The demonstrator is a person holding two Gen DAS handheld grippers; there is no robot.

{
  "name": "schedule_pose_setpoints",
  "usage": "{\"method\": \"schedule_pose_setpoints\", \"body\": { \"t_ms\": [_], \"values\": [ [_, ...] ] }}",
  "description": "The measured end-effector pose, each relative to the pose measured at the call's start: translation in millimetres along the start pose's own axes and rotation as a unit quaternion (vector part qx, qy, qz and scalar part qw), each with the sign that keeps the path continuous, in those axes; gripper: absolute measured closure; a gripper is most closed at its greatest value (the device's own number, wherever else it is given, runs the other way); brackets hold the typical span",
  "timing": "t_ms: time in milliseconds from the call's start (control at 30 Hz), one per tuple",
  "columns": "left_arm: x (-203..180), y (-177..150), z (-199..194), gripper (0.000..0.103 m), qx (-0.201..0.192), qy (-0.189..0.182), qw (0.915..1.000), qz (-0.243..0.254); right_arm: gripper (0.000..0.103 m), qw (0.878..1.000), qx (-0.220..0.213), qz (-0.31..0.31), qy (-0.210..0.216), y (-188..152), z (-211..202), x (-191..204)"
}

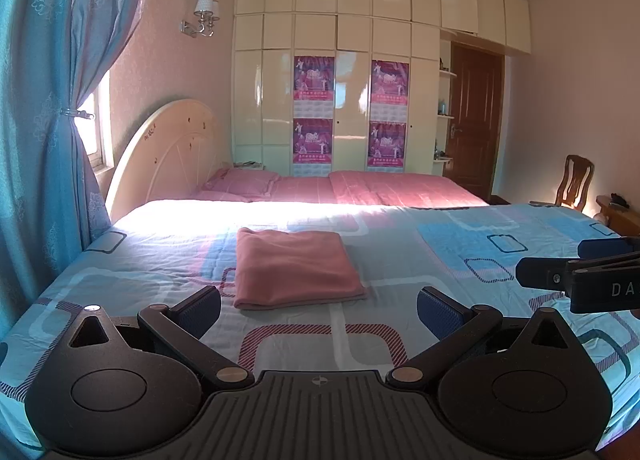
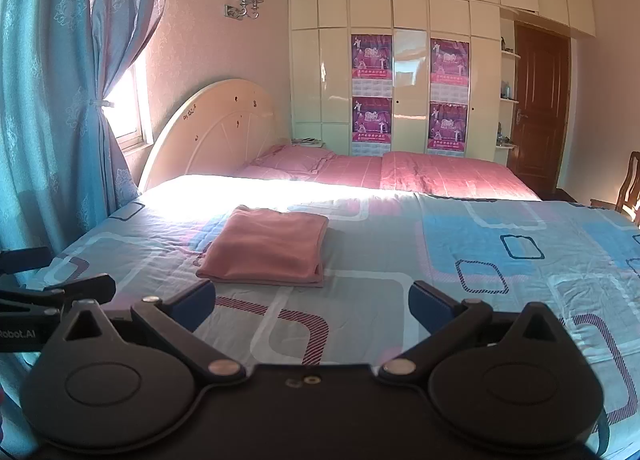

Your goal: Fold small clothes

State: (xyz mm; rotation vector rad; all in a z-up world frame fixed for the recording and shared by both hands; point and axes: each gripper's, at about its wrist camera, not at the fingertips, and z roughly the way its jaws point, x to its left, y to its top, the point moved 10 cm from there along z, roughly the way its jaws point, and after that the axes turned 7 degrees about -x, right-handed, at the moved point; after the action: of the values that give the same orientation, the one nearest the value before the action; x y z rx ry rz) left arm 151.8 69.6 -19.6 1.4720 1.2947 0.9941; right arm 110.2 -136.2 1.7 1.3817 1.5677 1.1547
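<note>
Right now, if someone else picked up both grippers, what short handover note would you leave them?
Left gripper: open, empty, held above the bed.
Right gripper: open, empty, alongside it.
Pink garment: folded into a neat rectangle, flat on the patterned bedspread, ahead of both grippers, touched by neither.
Done: this piece looks fully folded.
Left: no other loose clothes in view; perhaps fetch the next item.

We cannot read the small print on the purple posters (image 1: pixel 313 78) on the wardrobe doors. The wooden chair (image 2: pixel 628 184) is cut by the right edge of the right wrist view. The right gripper (image 1: pixel 552 260) enters the left wrist view only partly, its body cropped at the frame edge. Sun glare washes out the sheet (image 2: pixel 248 188) near the headboard.
</note>
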Motion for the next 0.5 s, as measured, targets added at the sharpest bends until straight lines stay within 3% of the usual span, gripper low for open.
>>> {"method": "schedule_pose_setpoints", "body": {
  "t_ms": [500],
  "values": [
    [-0.3,4.0,-0.1,0.000,-0.003,-0.001,1.0000,0.004,0.001,1.000,-0.003,0.001,-0.002,3.1,-2.4,-0.8]
  ]
}}
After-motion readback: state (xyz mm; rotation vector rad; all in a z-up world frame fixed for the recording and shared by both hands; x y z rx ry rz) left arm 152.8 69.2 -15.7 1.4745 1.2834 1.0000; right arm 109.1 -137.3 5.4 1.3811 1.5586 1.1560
